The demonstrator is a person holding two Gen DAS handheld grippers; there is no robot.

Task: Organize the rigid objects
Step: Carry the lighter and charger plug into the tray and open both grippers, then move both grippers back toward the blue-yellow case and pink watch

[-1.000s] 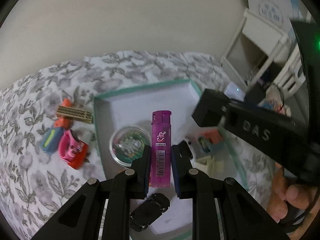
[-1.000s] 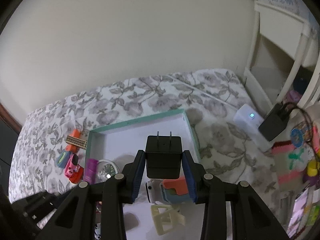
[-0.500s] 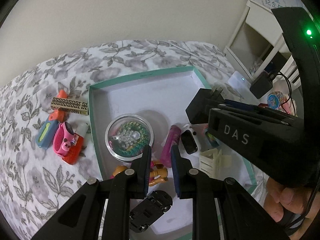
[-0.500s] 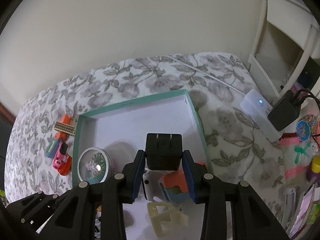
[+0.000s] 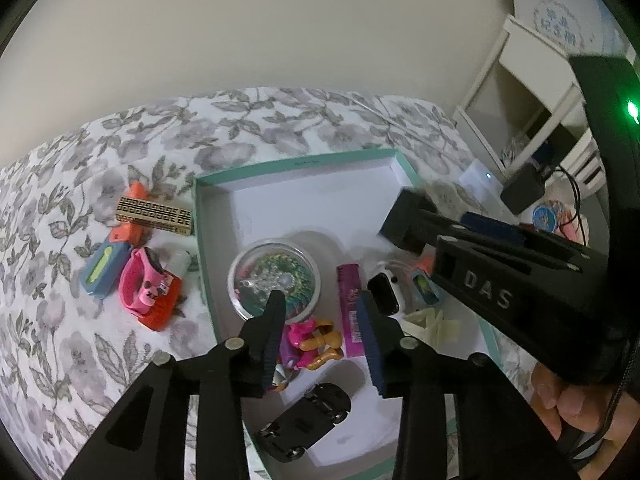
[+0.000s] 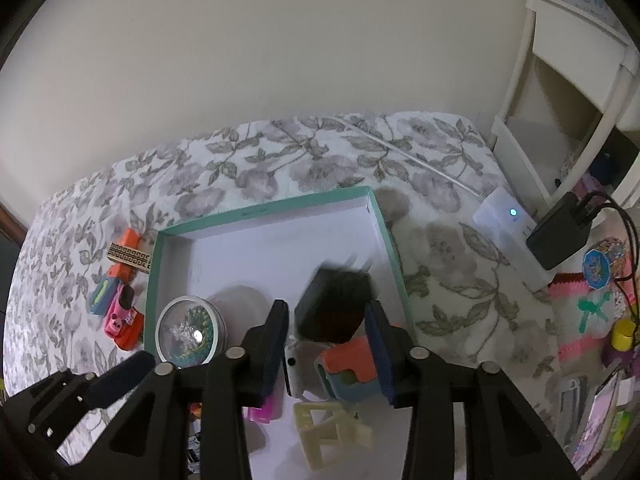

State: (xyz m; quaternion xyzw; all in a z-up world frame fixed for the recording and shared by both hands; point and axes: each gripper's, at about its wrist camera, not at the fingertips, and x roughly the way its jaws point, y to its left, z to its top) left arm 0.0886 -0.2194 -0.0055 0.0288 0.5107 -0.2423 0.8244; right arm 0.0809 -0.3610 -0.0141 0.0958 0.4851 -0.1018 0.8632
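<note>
A teal box [image 5: 296,164] on the bed [image 5: 60,320] holds a round case [image 5: 274,280], lighter [image 5: 351,308], toy car [image 5: 304,420] and figurine [image 5: 312,340]. Left hand-held gripper [image 5: 320,312] gapes wide, empty; right hand-held gripper [image 6: 326,322] likewise (a blurred black charger [image 6: 334,304] between its fingers, contact unclear).

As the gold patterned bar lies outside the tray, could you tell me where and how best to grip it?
Grip the gold bar across its narrow width at mid-length, coming down from above. It lies flat and long, propped on an orange item, and one end sits close by the tray wall, so an end-on grasp looks cramped.
</note>
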